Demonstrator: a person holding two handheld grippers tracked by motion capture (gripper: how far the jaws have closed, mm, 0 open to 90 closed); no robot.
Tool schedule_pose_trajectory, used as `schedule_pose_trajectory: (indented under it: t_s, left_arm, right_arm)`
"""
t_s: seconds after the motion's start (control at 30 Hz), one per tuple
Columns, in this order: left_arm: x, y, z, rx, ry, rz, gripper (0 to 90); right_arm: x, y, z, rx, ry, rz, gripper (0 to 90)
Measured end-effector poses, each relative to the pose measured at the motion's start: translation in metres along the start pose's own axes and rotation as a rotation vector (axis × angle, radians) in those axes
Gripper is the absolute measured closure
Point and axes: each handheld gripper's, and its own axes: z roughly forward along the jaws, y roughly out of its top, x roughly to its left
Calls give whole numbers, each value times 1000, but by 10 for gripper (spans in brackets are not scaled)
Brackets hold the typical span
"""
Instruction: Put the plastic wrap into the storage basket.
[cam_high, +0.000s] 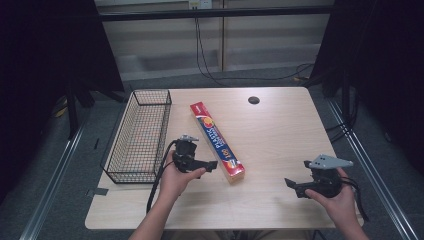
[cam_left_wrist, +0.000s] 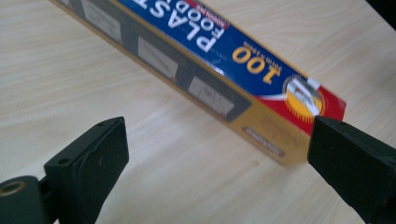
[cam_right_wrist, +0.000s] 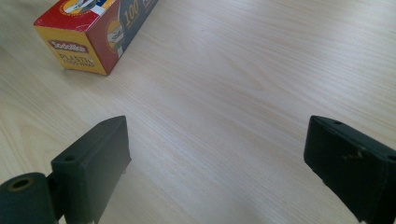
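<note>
I have the long, narrow blue-and-red cardboard box of plastic food wrap lying flat on the pale wooden table, slanting from the middle toward the near edge, just right of the black wire basket. My left gripper sits beside the box's near end, jaws spread wide and nothing between them. In the left gripper view the box runs off the top edge, so its far end is cut away and the lettering is only partly legible, while the right-hand jaw covers its near corner. My right gripper hangs well apart from the box at the near right, jaws spread with bare table between them. In the right gripper view I see the box's end face, with its small print blurred.
</note>
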Motion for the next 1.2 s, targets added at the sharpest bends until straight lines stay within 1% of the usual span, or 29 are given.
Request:
schedule_pose_trajectory:
  t_s: [0.03,0.1,0.17,0.23,0.37,0.43,0.5,0.57,0.63,0.7,0.8,0.87,0.93,0.97,1.03,1.13,1.2]
  left_arm:
    - [-1,3,1,7,1,0,52]
    - [-2,10,4,12,4,-21,51]
    - [-3,15,7,-1,3,-47,49]
    - [-1,21,12,19,12,-54,45]
    - [-2,27,17,21,21,-66,42]
    - [-2,31,20,21,14,-86,42]
    - [-2,34,24,27,31,-91,40]
    - [-2,37,27,36,33,-100,40]
    - [-2,40,31,41,50,-105,40]
    - [-2,43,34,45,51,-118,36]
    - [-4,47,40,43,45,-138,31]
    - [-4,48,45,62,45,-138,27]
    - [-4,51,51,73,48,-147,18]
    - [-4,51,51,73,48,-147,17]
    - [-4,53,54,79,54,-164,17]
    - [-6,55,60,82,67,-179,16]
    - [-6,56,63,98,95,-179,16]
  right_arm:
    - [0,0,0,0,0,0,68]
    - [-1,0,0,-5,-1,-2,68]
    - [-1,0,-1,-7,-3,1,68]
    - [-1,0,-2,-12,-1,6,68]
    - [-1,0,-2,-17,1,4,68]
    - [-1,0,-2,-17,0,4,68]
    - [-1,0,-2,-17,-4,2,68]
    - [-1,0,-2,-17,-3,3,68]
    - [-1,0,-3,-15,-3,5,68]
    - [-2,0,-3,-15,1,6,68]
    - [-2,0,-3,-15,0,2,68]
    - [-2,0,-3,-15,1,2,68]
    - [-2,0,-3,-16,4,5,68]
    - [-2,0,-3,-16,3,4,67]
    - [-2,0,-3,-15,3,4,67]
    - [-2,0,-3,-21,5,4,67]
    - [-2,0,-4,-25,4,3,67]
